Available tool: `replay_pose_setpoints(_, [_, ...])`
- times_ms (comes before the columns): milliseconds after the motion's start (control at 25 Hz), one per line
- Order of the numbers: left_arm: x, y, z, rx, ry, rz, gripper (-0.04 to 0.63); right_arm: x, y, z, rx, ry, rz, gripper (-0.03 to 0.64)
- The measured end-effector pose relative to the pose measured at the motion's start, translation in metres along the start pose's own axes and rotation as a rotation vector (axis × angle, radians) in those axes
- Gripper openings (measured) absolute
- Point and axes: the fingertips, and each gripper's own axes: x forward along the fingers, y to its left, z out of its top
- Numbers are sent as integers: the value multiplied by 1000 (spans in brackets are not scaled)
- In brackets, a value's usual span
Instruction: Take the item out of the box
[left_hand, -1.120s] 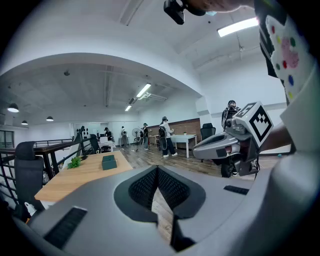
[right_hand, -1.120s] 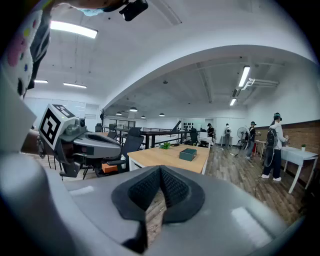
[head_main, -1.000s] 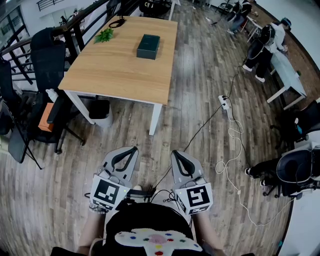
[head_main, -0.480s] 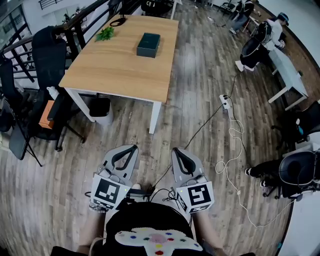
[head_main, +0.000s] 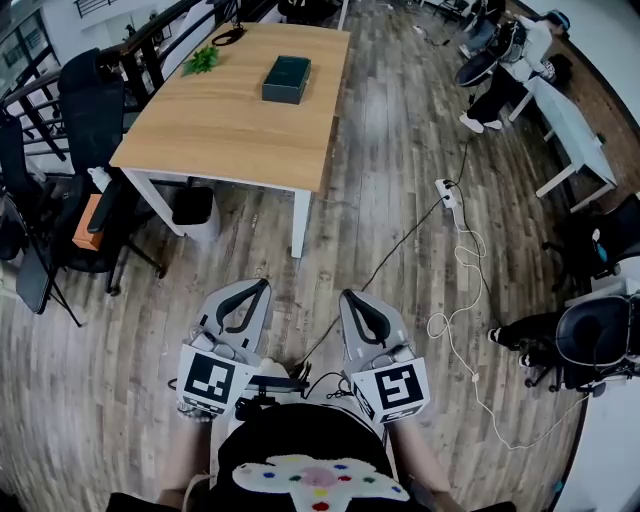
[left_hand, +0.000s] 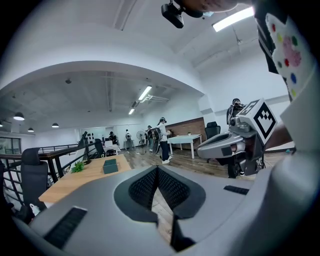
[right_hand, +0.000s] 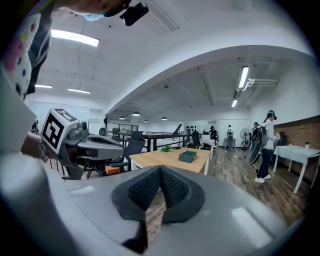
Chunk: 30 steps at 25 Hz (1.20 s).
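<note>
Box (head_main: 286, 79), dark green, lid appears closed, lies flat on the far part of the wooden table (head_main: 230, 135), not far from a small green plant (head_main: 203, 61) at the table's back corner. Any print on the lid is too small to read.

Both tools are well apart from it, held low in front of the person (head_main: 300, 445), over the plank floor (head_main: 400, 150). Left gripper (head_main: 256, 286): jaws pressed together, nothing betw. them. Right gripper (head_main: 350, 297): the same, jaws together, empty. The marker cube (head_main: 210, 380) on each shows a black-and-white square pattern, no letters.

Black office chairs (head_main: 92, 105) stand left of the table. A white power strip (head_main: 446, 198) w/ cable lies on the floor at right.
</note>
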Motion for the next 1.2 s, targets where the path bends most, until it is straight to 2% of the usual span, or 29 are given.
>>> replay_pose_setpoints(320, [4, -22, 2, -16, -23, -5, 6, -16, -11, -16, -6, -21, -2, 8])
replay_pose_setpoints(600, [31, -20, 10, 14, -31, -32, 6, -8, -33, -14, 3, -29, -31, 8])
replay_pose_setpoints(960, [91, 23, 15, 38, -39, -64, 6, 49, -70, -2, -4, -35, -65, 8])
replay_pose_setpoints(1200, [139, 80, 18, 42, -31, -74, 6, 113, -93, 14, -10, -6, -83, 8])
